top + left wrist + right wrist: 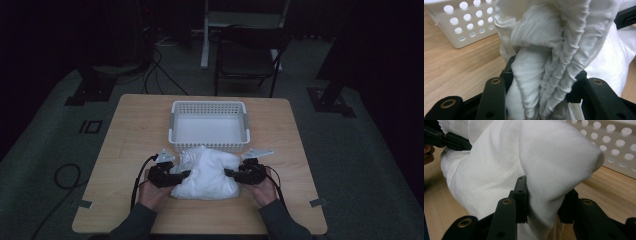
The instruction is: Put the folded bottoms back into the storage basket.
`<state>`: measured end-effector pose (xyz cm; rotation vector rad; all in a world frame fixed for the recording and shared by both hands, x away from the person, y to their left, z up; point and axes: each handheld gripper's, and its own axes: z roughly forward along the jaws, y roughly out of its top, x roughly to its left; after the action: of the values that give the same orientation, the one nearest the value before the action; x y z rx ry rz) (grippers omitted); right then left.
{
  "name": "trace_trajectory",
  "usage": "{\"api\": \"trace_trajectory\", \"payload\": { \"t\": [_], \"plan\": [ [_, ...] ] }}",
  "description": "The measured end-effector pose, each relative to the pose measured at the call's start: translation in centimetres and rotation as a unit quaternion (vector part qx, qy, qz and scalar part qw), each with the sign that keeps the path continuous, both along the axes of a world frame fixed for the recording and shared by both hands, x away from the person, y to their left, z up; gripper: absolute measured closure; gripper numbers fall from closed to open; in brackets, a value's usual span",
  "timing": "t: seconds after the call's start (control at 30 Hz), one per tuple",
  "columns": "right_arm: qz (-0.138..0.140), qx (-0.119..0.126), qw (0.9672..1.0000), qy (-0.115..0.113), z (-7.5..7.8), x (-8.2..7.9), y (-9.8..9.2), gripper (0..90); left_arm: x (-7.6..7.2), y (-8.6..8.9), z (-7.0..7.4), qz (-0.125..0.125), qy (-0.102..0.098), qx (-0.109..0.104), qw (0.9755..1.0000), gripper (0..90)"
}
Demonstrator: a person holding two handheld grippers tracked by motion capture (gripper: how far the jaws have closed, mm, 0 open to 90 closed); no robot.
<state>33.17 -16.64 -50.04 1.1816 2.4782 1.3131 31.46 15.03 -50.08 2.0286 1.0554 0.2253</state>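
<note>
The white cloth (207, 175) is lying bunched in a rounded heap on the wooden tabletop (130, 130), near the middle of the person's edge and just in front of the white perforated basket (209, 106). The basket is sitting at the centre of the tabletop, toward the far edge, and its near wall is standing just beside the far side of the cloth.

The left claw (186, 173) is gripping the left side of the cloth. In the left gripper view, a thick gathered fold of the cloth (544, 75) is being pinched between the two black jaws, with pleats rising upward out of the grip.

The right claw (229, 173) is gripping the right side of the cloth. In the right gripper view, a smooth rounded fold of the cloth (544, 170) is being clamped between the jaws, and the basket wall (616, 142) is showing behind it.

Both claws are pointing inward toward each other across the heap, with the person's hands holding them from the near edge. A cable is trailing from each claw toward the person.
</note>
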Motion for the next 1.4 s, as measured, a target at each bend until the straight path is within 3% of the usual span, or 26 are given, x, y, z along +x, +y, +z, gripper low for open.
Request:
{"api": "trace_trajectory", "payload": {
  "t": [1.4],
  "plan": [
    [0.003, -0.01, 0.9987, -0.051, 4.0, -0.1, 0.7, 66.4, 0.0, 0.5, 3.4, 0.0, -0.034, 0.001, 0.9994, 55.0]
  ]
}}
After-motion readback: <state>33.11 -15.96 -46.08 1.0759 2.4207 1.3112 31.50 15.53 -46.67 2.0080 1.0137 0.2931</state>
